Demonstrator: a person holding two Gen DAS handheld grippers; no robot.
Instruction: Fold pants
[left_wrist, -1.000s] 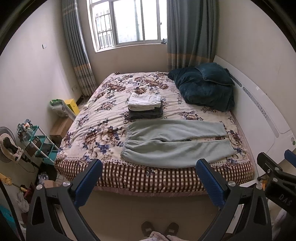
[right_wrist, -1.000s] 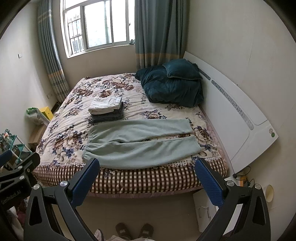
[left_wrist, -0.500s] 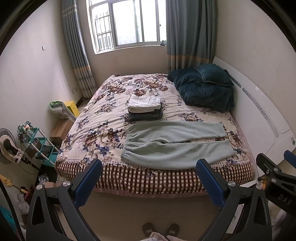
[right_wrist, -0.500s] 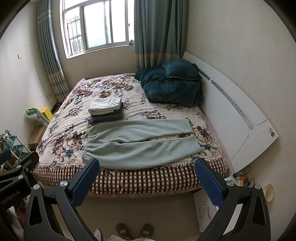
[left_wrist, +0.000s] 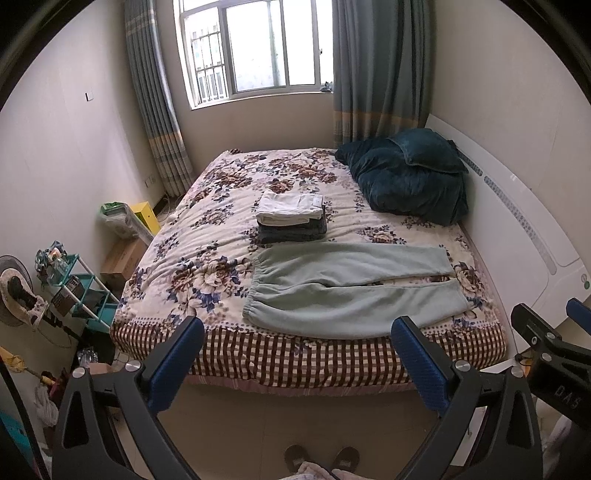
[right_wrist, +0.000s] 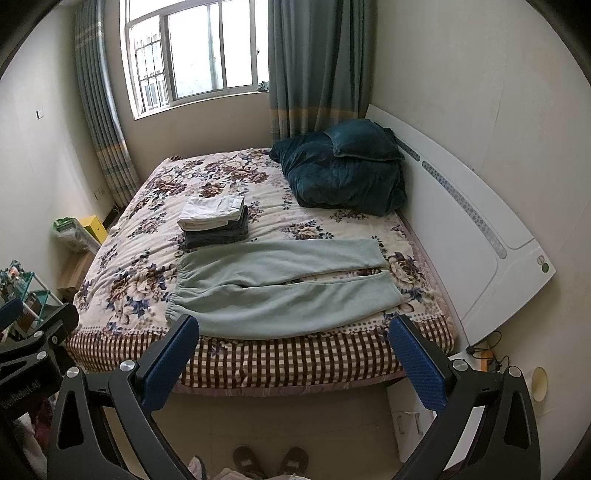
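both tongs held wide, short of the bed

the left gripper (left_wrist: 297, 347) and right gripper (right_wrist: 293, 345) are seen spread wide, nothing gripped, well apart from the pants (left_wrist: 351, 286). the pale green pants are laid flat near the bed's (left_wrist: 207, 236) front edge, 2 legs pointed toward the headboard (right_wrist: 476, 236), waistband left. folded clothes (right_wrist: 214, 221) are stacked just behind.

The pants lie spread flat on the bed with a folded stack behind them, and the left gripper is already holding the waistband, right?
Not quite. The left gripper is open and holds nothing, short of the bed, as the left wrist view shows. The pants do lie flat, the stack behind them.
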